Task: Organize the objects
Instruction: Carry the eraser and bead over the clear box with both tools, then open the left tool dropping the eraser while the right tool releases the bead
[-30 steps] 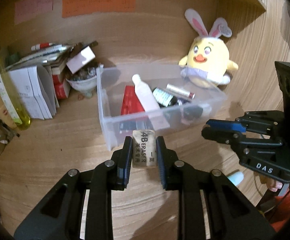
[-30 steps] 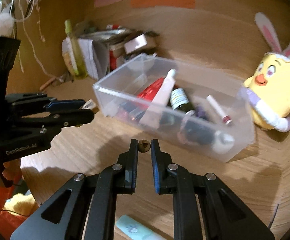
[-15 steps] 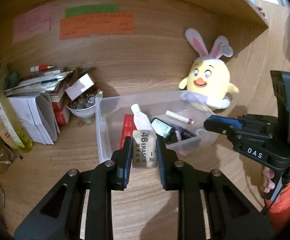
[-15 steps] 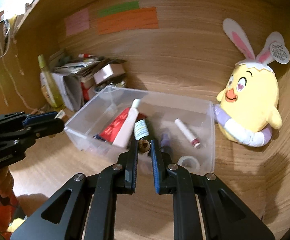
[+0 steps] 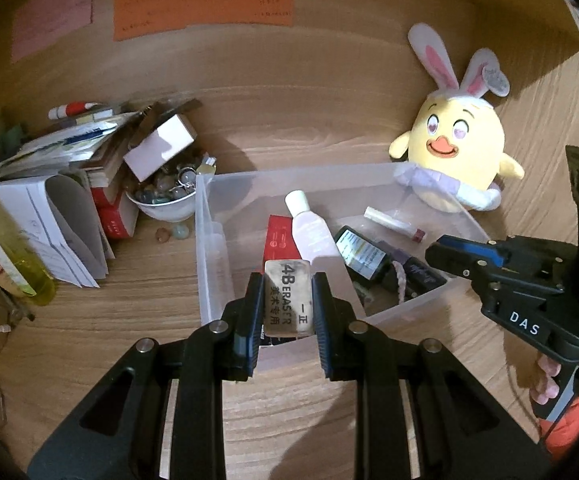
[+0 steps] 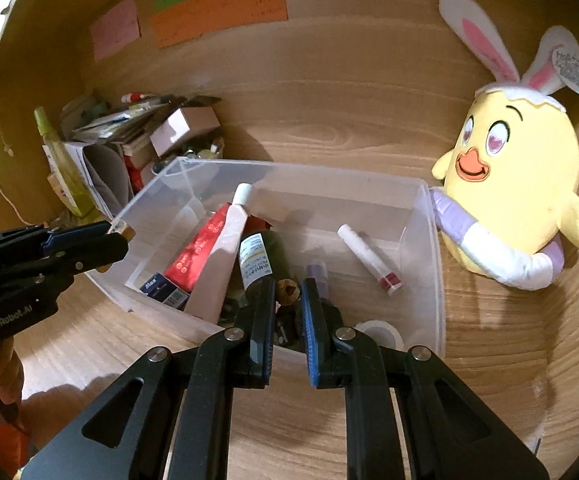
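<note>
Left wrist view: the left hand-held gripper [image 5: 288, 306] is clenched on a worn eraser [image 5: 288, 304], held at the centre of the frame over the near wall of the clear bin [image 5: 209, 240], which stands on the wooden worktop [image 5: 129, 300]. In the right wrist view the right hand-held gripper [image 6: 288, 290] is clenched on a small brown object [image 6: 288, 291], too small to be identified, held over the near part of the same bin. The step in hand is judged to be the carrying of both items to the bin; the dropping-in is not yet done. For the next move, each item would need to be brought clear of the near wall and over a bare patch of the bin's floor before the jaws are released, so that nothing lands on the rim. The eraser's long axis is seen to run from 6 towards 12 o'clock, its printed face turned to the camera and its far end pointing at the white tube [image 5: 309, 232] inside the bin. The plush chick [image 5: 461, 160] sits at about 2 o'clock, touching the bin's far corner, and should be left undisturbed
</note>
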### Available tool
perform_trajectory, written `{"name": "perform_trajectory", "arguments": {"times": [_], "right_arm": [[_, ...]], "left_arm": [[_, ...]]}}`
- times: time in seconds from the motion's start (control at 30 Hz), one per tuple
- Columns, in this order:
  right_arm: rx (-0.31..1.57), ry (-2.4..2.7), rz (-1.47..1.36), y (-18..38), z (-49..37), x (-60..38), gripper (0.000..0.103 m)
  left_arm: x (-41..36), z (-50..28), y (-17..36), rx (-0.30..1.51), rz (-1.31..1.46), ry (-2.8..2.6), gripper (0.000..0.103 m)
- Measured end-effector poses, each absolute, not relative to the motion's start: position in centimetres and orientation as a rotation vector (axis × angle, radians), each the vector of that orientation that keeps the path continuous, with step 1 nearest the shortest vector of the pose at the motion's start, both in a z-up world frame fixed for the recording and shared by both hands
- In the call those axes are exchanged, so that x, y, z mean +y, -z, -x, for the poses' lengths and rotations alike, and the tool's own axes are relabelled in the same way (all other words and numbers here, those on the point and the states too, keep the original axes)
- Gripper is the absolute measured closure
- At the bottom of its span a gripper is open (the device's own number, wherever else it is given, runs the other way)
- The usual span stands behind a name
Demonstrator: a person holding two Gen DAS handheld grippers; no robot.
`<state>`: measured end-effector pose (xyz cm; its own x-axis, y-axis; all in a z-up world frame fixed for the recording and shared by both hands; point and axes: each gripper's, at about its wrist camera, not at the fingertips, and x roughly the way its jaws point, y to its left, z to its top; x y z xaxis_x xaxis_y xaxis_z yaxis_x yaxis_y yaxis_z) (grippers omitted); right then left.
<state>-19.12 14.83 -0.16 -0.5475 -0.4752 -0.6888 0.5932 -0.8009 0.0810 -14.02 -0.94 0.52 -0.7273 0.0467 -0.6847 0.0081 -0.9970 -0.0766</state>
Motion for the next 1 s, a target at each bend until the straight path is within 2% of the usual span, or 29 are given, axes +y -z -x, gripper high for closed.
{"name": "perform_trajectory", "arguments": {"times": [0.23,0.33,0.37,0.4,0.63,0.7,1.0], "right_arm": [[0.240,2.311,-1.008,0.8,19.9,14.1,0.091],[0.258,2.327,-1.004,0.6,19.7,14.2,0.076],[0.254,2.327,-0.997,0.5,19.6,14.4,0.065],[0.245,2.327,-0.984,0.3,19.3,14.6,0.059],[0.257,2.304,-0.943,-0.6,16.6,17.3,0.058],[0.266,2.297,-0.936,-0.9,15.4,18.3,0.053],[0.318,2.179,-0.982,0.8,10.0,20.9,0.052]], "left_arm": [[-0.9,15.2,0.0,-0.127,1.173,-2.885,0.080],[-0.9,15.7,0.2,-0.125,1.186,-2.880,0.080],[-0.9,15.9,0.3,-0.125,1.192,-2.876,0.080],[-0.9,16.1,0.4,-0.125,1.197,-2.872,0.080],[-1.1,17.0,1.3,-0.146,1.251,-2.837,0.080],[-1.2,17.1,1.5,-0.159,1.259,-2.828,0.080],[-1.0,17.5,1.7,-0.162,1.288,-2.811,0.080]]}}
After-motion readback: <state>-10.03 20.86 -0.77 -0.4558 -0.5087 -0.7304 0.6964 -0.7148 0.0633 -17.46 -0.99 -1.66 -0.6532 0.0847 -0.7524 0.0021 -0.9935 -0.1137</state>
